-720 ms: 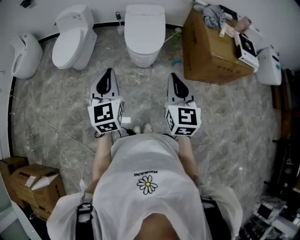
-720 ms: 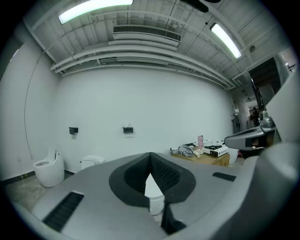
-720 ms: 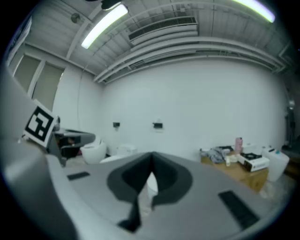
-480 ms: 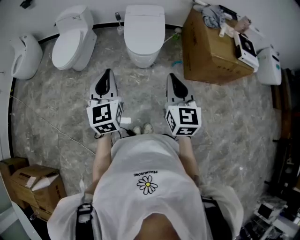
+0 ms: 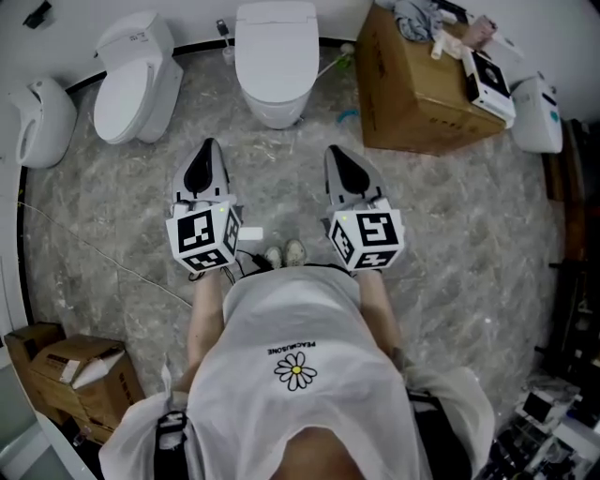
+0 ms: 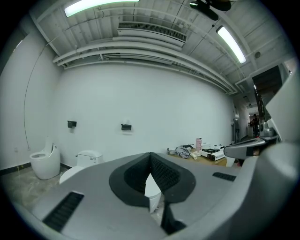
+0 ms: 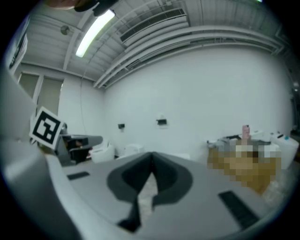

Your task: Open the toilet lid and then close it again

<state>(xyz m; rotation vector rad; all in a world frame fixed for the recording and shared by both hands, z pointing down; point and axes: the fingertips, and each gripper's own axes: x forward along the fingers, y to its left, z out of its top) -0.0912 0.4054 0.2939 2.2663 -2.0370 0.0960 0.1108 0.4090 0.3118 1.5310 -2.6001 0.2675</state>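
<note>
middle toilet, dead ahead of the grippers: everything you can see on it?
The middle toilet is glossy white, ceramic-looking, one-piece, with a flat squared lid lying shut over the bowl. It stands upright on the grey marbled floor, back to the white wall, between another white toilet and a cardboard box. The left gripper and right gripper hang short of it, not touching.

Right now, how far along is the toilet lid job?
Nothing looks done: the toilet lid straight ahead lies closed. Nothing is in hand: the left gripper and right gripper are shut, empty, and well short of it. Left: approach, lift the lid, lower it again.
</note>
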